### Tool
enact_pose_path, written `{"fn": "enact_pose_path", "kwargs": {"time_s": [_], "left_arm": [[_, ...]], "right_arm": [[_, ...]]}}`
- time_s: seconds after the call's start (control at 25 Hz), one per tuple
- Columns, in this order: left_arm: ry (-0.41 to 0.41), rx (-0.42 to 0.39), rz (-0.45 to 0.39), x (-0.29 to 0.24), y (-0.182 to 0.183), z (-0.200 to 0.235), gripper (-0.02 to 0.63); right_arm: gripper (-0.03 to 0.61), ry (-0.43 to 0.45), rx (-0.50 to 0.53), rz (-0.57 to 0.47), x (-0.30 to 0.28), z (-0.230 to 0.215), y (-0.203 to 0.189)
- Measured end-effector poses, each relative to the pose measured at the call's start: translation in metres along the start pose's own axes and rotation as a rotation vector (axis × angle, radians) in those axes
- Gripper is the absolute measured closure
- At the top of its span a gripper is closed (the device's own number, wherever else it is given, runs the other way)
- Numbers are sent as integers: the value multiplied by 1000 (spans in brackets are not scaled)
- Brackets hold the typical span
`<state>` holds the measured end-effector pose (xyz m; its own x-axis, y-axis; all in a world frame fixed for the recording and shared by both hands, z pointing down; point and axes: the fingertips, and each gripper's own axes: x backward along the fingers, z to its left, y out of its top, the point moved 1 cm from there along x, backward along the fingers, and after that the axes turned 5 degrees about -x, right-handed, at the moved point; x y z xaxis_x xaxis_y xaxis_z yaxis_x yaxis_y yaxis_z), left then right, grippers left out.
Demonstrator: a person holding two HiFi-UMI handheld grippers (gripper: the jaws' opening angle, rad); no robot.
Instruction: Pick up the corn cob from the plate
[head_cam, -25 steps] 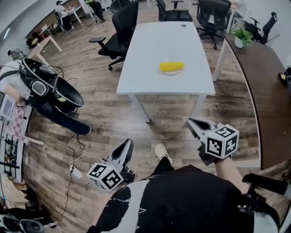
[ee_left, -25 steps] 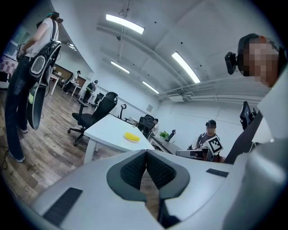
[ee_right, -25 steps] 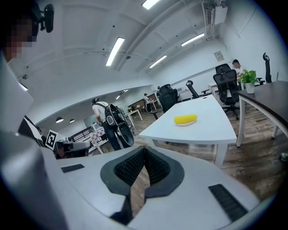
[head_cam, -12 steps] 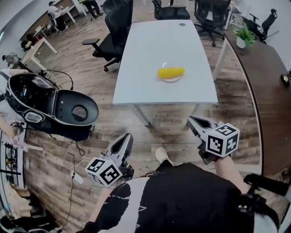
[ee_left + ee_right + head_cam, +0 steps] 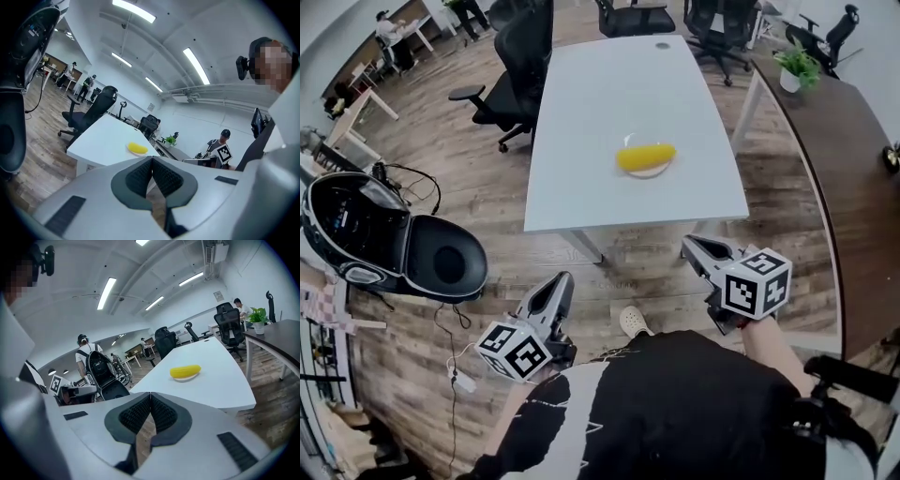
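A yellow corn cob (image 5: 645, 156) lies on a small white plate (image 5: 649, 170) near the front of a long white table (image 5: 628, 94). The corn cob (image 5: 138, 148) also shows in the left gripper view, and the corn cob (image 5: 185, 371) on its plate (image 5: 187, 377) in the right gripper view. My left gripper (image 5: 563, 284) is shut and empty, held over the wooden floor short of the table's near edge. My right gripper (image 5: 691, 247) is shut and empty too, just before the table's front right corner. Both point toward the table.
Black office chairs (image 5: 517, 66) stand left of and behind the table. An open black case (image 5: 389, 244) lies on the floor at the left with cables around it. A dark curved desk (image 5: 848, 159) with a potted plant (image 5: 795, 67) runs along the right. People stand far off.
Both grippers and the view have come closer to the table, and the corn cob now sits lower in the head view. The black case has shifted across the left side. Both jaws stay shut.
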<state>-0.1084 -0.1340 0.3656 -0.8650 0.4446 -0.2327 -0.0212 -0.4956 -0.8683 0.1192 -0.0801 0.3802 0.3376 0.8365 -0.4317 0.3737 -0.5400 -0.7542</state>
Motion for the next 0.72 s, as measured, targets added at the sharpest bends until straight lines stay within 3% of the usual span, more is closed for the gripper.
{"fn": "enact_pose_path", "kwargs": {"time_s": [0.36,0.72], "left_arm": [[-8,1,14,-27,11,26,601],[5,8,57,-59,5,61,601]], "right_arm": [[563,-86,-60,3,-9,-40,12],[563,-83,-55,39,-56,-53,18]]}}
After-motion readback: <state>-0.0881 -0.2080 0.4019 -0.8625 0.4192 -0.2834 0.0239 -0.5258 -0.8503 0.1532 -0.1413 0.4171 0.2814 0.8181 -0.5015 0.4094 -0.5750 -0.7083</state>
